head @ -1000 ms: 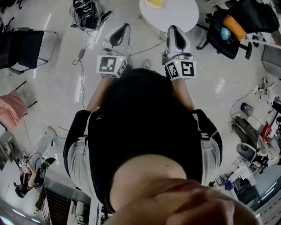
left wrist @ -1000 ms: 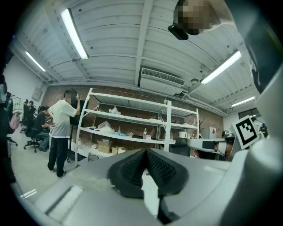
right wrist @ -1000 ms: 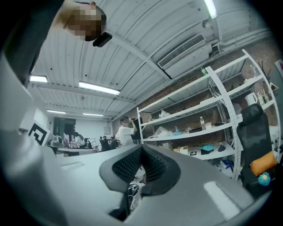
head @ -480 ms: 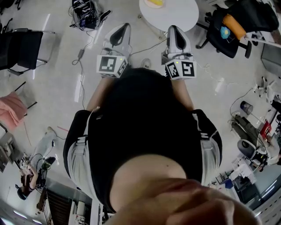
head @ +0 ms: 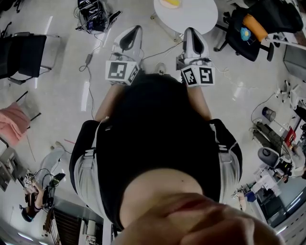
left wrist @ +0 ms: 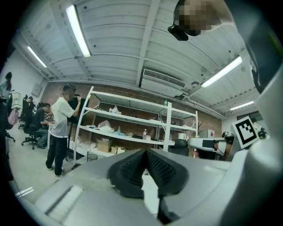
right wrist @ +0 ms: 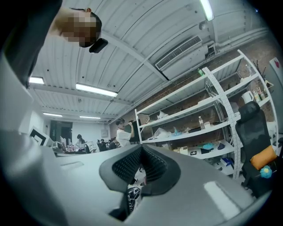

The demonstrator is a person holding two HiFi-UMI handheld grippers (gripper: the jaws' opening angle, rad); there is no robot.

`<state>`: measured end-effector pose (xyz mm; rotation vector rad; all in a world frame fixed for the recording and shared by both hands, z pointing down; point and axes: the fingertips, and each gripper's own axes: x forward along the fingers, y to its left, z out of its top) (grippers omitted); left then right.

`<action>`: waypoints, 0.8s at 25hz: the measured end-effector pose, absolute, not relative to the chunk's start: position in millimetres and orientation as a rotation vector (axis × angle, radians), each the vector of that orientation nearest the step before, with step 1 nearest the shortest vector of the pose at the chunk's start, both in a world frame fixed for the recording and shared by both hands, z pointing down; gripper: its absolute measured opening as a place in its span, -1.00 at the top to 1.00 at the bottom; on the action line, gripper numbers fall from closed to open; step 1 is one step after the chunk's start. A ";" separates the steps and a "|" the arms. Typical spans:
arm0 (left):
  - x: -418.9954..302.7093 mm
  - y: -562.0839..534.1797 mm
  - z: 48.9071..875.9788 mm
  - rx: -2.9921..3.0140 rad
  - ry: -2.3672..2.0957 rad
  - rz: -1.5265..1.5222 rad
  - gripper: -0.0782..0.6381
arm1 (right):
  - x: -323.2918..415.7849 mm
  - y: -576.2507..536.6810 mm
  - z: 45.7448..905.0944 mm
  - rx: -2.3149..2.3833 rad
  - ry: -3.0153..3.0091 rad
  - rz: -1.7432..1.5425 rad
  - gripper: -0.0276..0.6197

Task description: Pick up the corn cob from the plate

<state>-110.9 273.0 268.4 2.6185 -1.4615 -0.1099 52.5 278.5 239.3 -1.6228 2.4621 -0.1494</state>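
Observation:
In the head view a yellow thing (head: 169, 2), probably the corn cob, lies on a round white table (head: 193, 16) at the top edge, partly cut off; I cannot make out a plate. Both grippers are held out level in front of the person's body, short of the table. My left gripper (head: 133, 30) is shut with nothing in it; its black pads (left wrist: 132, 170) meet. My right gripper (head: 190, 31) is shut and empty too, with its pads (right wrist: 128, 164) touching. Neither gripper view shows the table or the cob.
A black office chair (head: 246, 33) with an orange cushion stands right of the table. Another black chair (head: 24, 50) is far left. Cables and gear (head: 95, 14) lie on the floor. White shelving (left wrist: 132, 128) and a standing person (left wrist: 59, 128) are ahead.

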 end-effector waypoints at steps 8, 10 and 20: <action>-141.9 272.6 270.6 2.645 -1.405 -0.127 0.78 | 26.6 282.0 242.6 -1.694 2.431 -0.149 0.89; -147.5 273.0 271.7 2.653 -1.389 -0.125 0.77 | 22.9 283.4 242.4 -1.713 2.420 -0.147 0.89; -166.9 264.3 282.7 2.609 -1.410 -0.143 0.77 | 9.2 273.6 248.2 -1.720 2.422 -0.151 0.89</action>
